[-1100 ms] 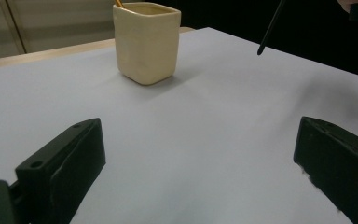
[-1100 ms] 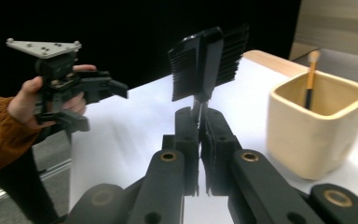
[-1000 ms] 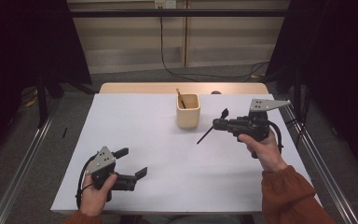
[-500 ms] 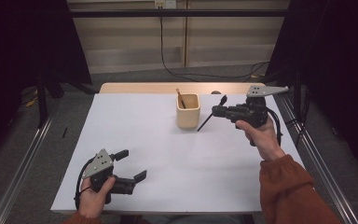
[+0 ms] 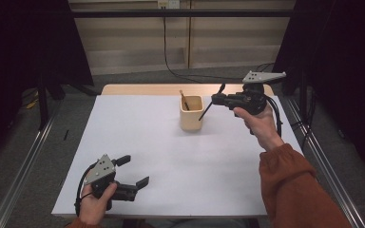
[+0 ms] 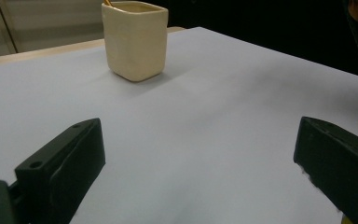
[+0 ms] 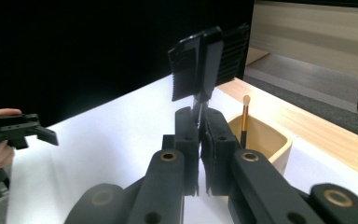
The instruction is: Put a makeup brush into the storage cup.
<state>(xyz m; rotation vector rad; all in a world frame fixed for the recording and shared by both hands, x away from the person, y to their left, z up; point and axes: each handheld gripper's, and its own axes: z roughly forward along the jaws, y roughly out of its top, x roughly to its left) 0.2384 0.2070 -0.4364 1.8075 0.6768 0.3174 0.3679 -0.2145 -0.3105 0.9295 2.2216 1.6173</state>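
So the right gripper (image 5: 217,98) is up in the air just right of the cup (image 5: 191,113), jaws clamped together on a black comb (image 7: 208,60). In the right gripper view the comb has two rows of teeth and stands up out of the jaws. In the high view its thin handle (image 5: 206,111) hangs down at a slant from the jaws, with the tip right by the cup's right side; can't tell if it touches. The cup is cream coloured, squarish, sitting on the white sheet (image 5: 171,156) near the far edge of the table (image 5: 138,89), and there's a wooden-handled brush (image 7: 245,120) standing inside it.

The left gripper (image 5: 132,171) is down at the near left corner of the sheet, well apart from the cup, jaws spread wide with nothing between them. In its own view the cup is way off ahead on plain white
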